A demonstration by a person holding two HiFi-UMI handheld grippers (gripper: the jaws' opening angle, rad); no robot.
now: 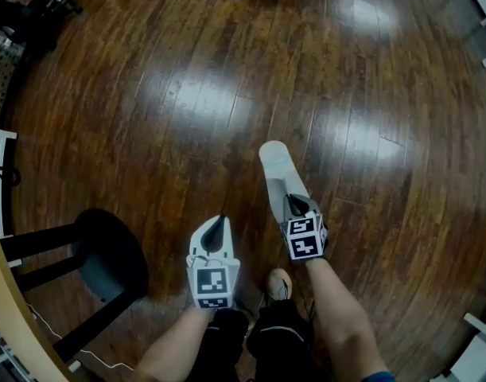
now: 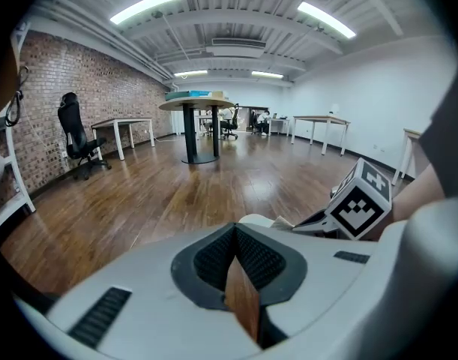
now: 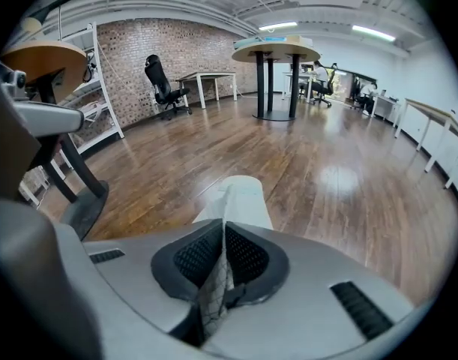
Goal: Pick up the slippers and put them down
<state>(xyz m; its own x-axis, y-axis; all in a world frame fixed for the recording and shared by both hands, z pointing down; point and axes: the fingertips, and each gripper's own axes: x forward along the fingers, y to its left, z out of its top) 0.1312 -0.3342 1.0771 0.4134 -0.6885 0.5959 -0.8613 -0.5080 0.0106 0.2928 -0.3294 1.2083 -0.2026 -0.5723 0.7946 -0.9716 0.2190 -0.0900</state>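
Observation:
A white slipper (image 1: pixel 276 164) hangs over the dark wooden floor (image 1: pixel 227 70), pointing away from me. My right gripper (image 1: pixel 295 205) is shut on its near end. In the right gripper view the slipper (image 3: pixel 240 199) sticks out beyond the gripper (image 3: pixel 223 229), and its quilted lining is pinched between the black pads (image 3: pixel 247 255). My left gripper (image 1: pixel 219 224) hangs just left of it, shut with nothing in it. In the left gripper view the pads (image 2: pixel 214 261) of that gripper (image 2: pixel 234 229) meet at the tip, and the slipper's edge (image 2: pixel 255 220) shows beyond. No second slipper is in view.
A black stool (image 1: pixel 109 253) stands to the left, beside a curved wooden table edge (image 1: pixel 10 313). The person's legs and a shoe (image 1: pixel 279 283) are below the grippers. A round pedestal table (image 3: pixel 277 51), an office chair (image 3: pixel 163 87) and desks stand far off by the brick wall.

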